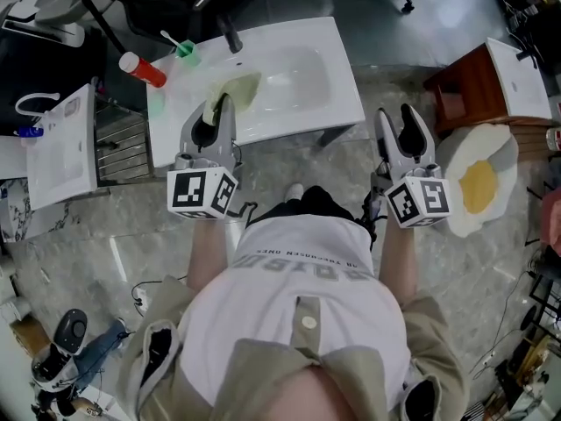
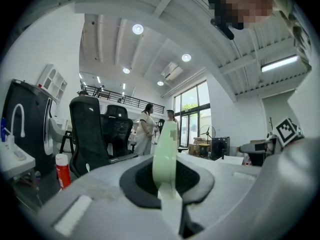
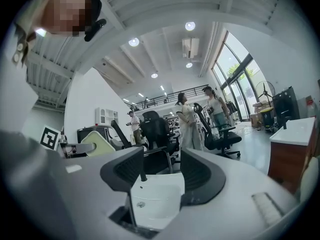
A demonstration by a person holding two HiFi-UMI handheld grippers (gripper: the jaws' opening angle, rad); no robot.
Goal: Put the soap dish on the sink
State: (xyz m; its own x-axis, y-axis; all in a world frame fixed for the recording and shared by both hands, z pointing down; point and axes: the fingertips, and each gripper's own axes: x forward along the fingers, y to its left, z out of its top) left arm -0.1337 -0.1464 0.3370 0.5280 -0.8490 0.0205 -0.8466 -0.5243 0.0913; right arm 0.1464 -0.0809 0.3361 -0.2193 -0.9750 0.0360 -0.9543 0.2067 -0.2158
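Green soap dish [image 1: 237,89] over sink basin [image 1: 308,75]

Pale green soap dish [image 1: 237,91], white sink [image 1: 340,93], red white-capped bottle [image 1: 145,70], white mat [image 1: 478,188] with yellow centre.

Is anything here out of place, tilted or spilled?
Nothing is spilled or broken. Only the soap dish is askew: the left gripper holds it on edge at the sink, not lying flat.

Pale green soap dish [image 1: 237,89] (tilted on edge) hangs above the white sink [image 1: 342,79].
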